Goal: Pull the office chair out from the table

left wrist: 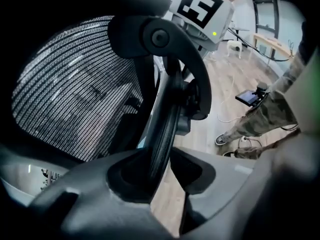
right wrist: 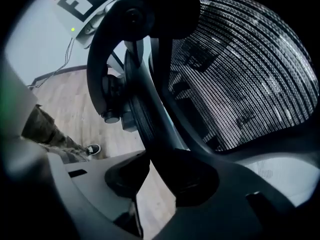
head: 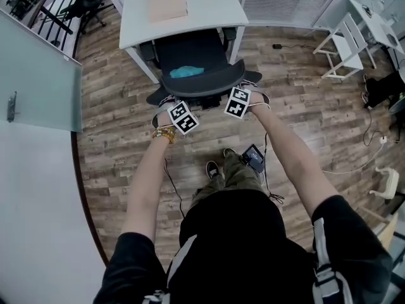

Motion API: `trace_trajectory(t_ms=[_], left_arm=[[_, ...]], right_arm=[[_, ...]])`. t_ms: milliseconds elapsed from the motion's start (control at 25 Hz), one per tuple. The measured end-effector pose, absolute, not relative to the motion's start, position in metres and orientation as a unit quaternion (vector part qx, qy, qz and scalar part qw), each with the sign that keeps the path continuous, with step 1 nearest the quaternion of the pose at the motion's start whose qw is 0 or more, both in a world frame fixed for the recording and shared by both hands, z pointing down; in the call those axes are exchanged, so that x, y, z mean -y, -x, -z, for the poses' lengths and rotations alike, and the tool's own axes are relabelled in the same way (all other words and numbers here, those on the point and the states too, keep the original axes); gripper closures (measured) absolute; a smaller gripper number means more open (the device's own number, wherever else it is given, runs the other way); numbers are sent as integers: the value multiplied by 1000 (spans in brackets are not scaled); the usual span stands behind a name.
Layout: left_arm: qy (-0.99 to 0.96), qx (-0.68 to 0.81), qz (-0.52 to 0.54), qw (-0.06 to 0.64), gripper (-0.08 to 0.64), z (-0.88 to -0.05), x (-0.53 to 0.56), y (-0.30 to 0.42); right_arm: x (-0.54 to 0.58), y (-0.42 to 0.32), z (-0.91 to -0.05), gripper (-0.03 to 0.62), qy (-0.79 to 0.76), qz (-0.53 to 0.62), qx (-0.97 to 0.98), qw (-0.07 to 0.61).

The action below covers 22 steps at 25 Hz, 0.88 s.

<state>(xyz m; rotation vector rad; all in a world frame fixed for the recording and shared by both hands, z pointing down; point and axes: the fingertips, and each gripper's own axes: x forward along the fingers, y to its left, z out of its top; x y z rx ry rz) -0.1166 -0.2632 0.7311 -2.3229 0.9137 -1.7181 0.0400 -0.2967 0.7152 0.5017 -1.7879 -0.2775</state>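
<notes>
- Black plastic is filling the gap between the jaws of the left gripper (left wrist: 161, 168). They are closing narrowly on the backrest rim (left wrist: 167, 119) of the office chair (head: 193, 65), and the ribbed edge is running straight up between the pads. That sends the pull into the stiff frame rather than the yielding mesh (left wrist: 70, 94).
- The right gripper (right wrist: 156, 176) is mirroring the hold, its jaws pinching the same rim a little way along.
- In the head view the two marker cubes are sitting near each other at the top of the backrest, one on each side of its middle. Spacing them this way looks meant to make the chair roll straight back instead of swivelling.
- Both grippers are pointing steeply down over the top edge, with the person's arms reaching forward from behind the chair. This is leaving open wooden floor (head: 304, 106) on the person's side for the chair to roll into.
- The chair is standing close against the white tabletop (head: 209, 5), the front of its seat (head: 190, 52) lying at or just under the table's edge and the armrests beside that edge.
- A blue item (head: 186, 72), seemingly cloth, is resting on the seat and would ride along with any pull.
- Judging by how things lie, the grip is set and the task is at an early stage. Much of the seat is showing, but the chair is not yet clear of the table.
</notes>
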Motion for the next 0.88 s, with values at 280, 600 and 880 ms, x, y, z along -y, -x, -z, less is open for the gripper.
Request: trace_trajectory(t_ms=[280, 600, 880], left_arm=[[768, -305, 560, 61, 423, -729, 256, 108], [754, -320, 572, 28, 423, -730, 255, 109], [753, -321, 573, 43, 423, -733, 255, 114]], right_arm=[[288, -48, -715, 461, -217, 147, 775, 575], [285, -48, -717, 466, -203, 167, 778, 571], [285, -42, -717, 466, -210, 171, 782, 562]])
